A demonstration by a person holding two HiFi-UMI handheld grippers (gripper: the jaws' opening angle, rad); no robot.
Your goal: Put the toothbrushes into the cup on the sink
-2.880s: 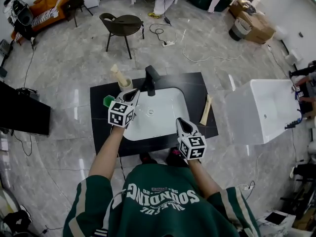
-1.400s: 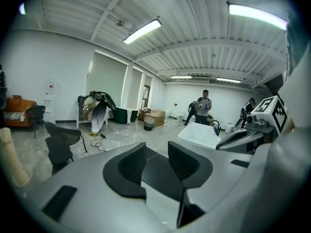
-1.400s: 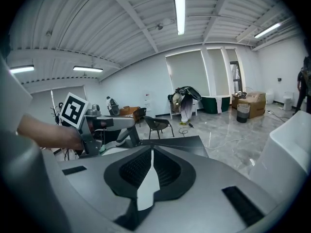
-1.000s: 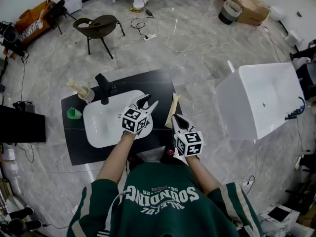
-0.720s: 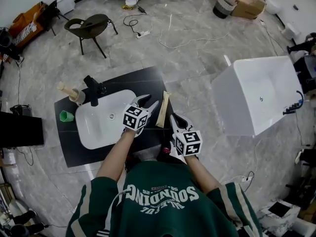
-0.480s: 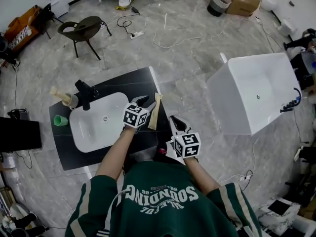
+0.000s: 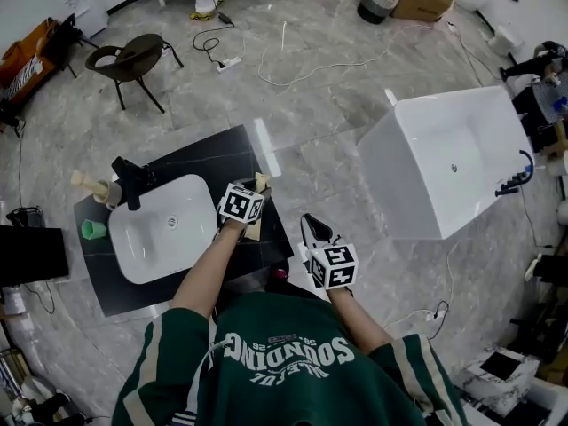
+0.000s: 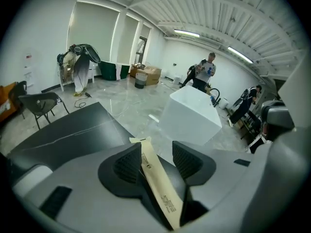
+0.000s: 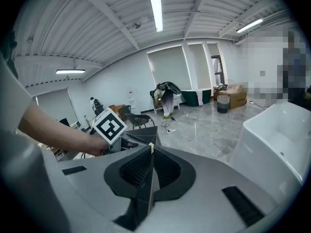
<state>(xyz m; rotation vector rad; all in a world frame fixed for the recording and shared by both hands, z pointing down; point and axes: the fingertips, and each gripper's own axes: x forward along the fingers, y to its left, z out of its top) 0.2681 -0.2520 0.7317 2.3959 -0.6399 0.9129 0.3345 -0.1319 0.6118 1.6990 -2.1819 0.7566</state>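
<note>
A paper-wrapped toothbrush (image 7: pixel 254 231) lies at the right edge of the black counter (image 7: pixel 213 162). My left gripper (image 7: pixel 255 195) is down over it. In the left gripper view the wrapper (image 8: pixel 158 186) runs between the jaws and leans on the left pad, clear of the right one. Those jaws have just been opening, so my left gripper (image 8: pixel 156 152) is open. The beige cup (image 7: pixel 108 191) by the faucet (image 7: pixel 133 177) holds another wrapped toothbrush (image 7: pixel 84 181). My right gripper (image 7: pixel 311 229) hangs off the counter's right side, and its pads meet in my right gripper (image 9: pixel 151 152) view.
The white basin (image 7: pixel 160 238) fills the counter's middle. A small green cup (image 7: pixel 92 229) stands at its left end. A white bathtub (image 7: pixel 444 158) stands on the floor to the right, a chair (image 7: pixel 133 60) and cables behind the counter.
My left gripper has crossed from the cup over the basin to the counter's right edge and sunk onto the wrapped toothbrush. My right gripper has drawn back off the counter.
</note>
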